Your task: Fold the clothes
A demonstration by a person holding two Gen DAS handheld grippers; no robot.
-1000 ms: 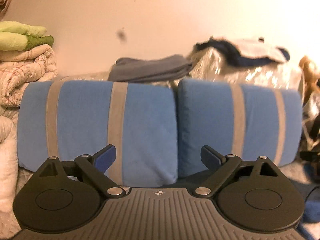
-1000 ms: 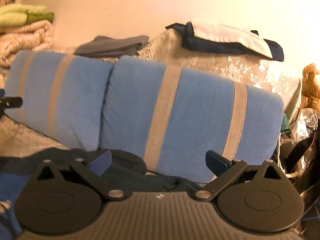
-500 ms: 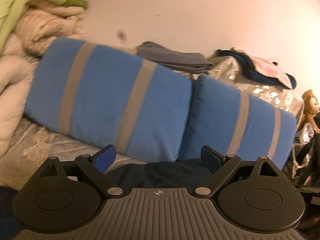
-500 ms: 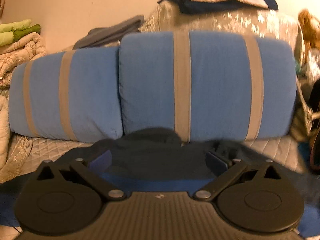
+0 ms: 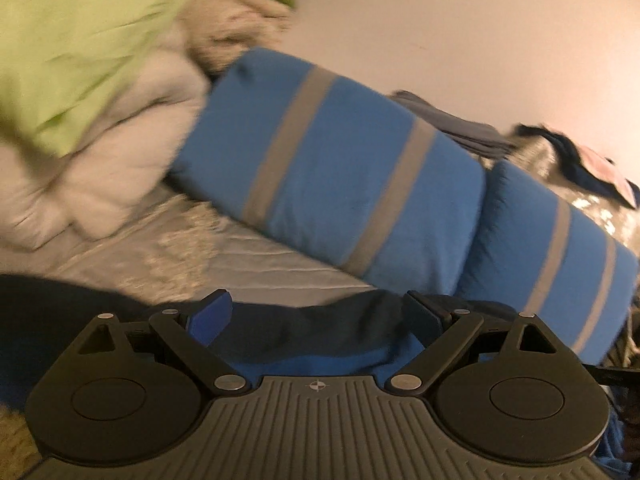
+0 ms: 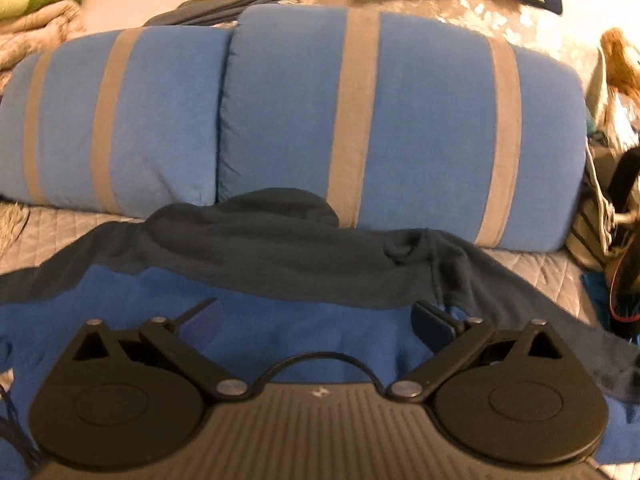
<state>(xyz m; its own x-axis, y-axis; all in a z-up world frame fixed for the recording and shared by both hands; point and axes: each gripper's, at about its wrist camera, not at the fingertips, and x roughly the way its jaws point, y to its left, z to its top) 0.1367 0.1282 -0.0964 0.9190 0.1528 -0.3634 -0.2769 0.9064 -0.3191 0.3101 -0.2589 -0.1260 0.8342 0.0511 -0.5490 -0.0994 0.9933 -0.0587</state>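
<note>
Right wrist view: a soft, limp blue garment [image 6: 304,320] with a dark hooded top is seen spread on the bed [image 6: 536,268] before the striped pillows [image 6: 420,120]. Both the right tool [image 6: 316,320] and left tool [image 5: 320,314] are spread wide, empty. An edge is best pinched. Its sleeves are cut off; the left view is blurred.

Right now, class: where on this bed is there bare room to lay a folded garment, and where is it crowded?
Bare quilted bedcover lies between the blue striped pillows and the dark blue garment, toward the white bedding pile. A narrower strip sits beyond the garment's right edge. Crowded: the pillow tops, with folded clothes, and the cluttered right side.
</note>
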